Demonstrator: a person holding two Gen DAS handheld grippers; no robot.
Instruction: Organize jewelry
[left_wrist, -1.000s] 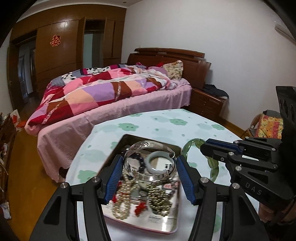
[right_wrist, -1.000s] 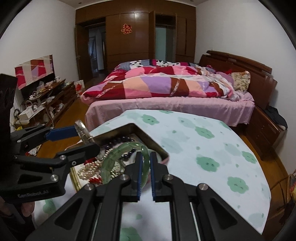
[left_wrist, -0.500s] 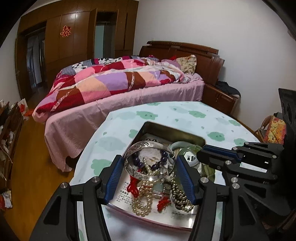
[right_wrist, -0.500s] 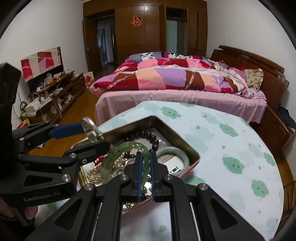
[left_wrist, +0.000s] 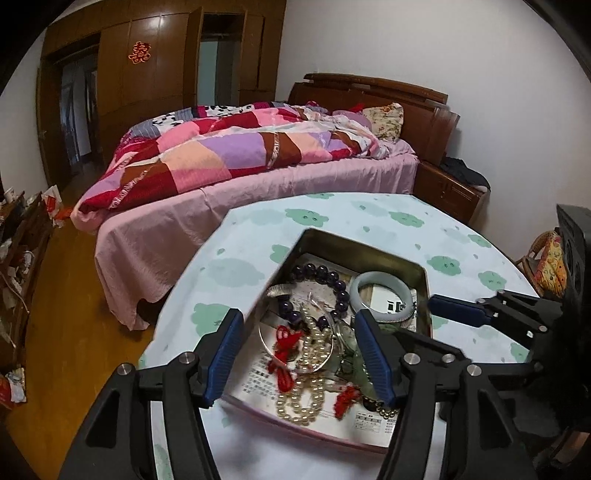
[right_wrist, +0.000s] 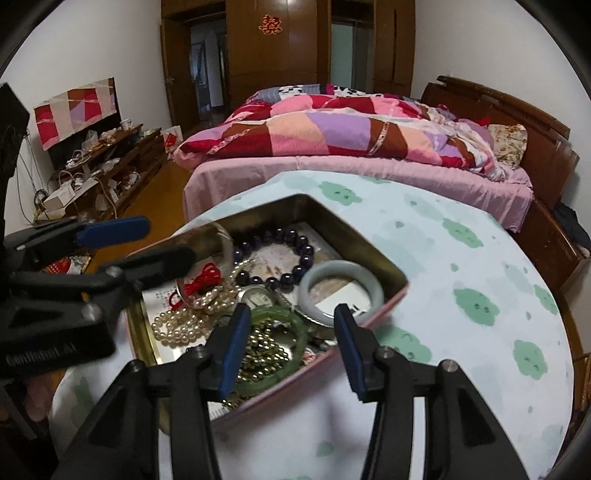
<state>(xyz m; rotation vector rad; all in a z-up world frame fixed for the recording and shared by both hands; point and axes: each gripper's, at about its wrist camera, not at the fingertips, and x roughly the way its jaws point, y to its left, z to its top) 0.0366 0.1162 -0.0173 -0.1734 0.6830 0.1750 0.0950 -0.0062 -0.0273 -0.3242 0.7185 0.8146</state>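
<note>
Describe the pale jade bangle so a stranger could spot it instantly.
Find the metal tin on the round table's cloud-print cloth. In its corner toward the bed, beside the dark purple bead bracelet, lies the pale jade bangle: a thick, smooth, milky grey-green ring, unbeaded.

Your tin tray (right_wrist: 373, 240) on the round table (right_wrist: 480, 295), bead bracelet (right_wrist: 295, 240) at the tray's far end, jade bangle (right_wrist: 340, 291) to its right, pearl strand (right_wrist: 184, 325) near left, bed (right_wrist: 351, 147) beyond the table, cluttered shelf (right_wrist: 103, 162) far left.
</note>
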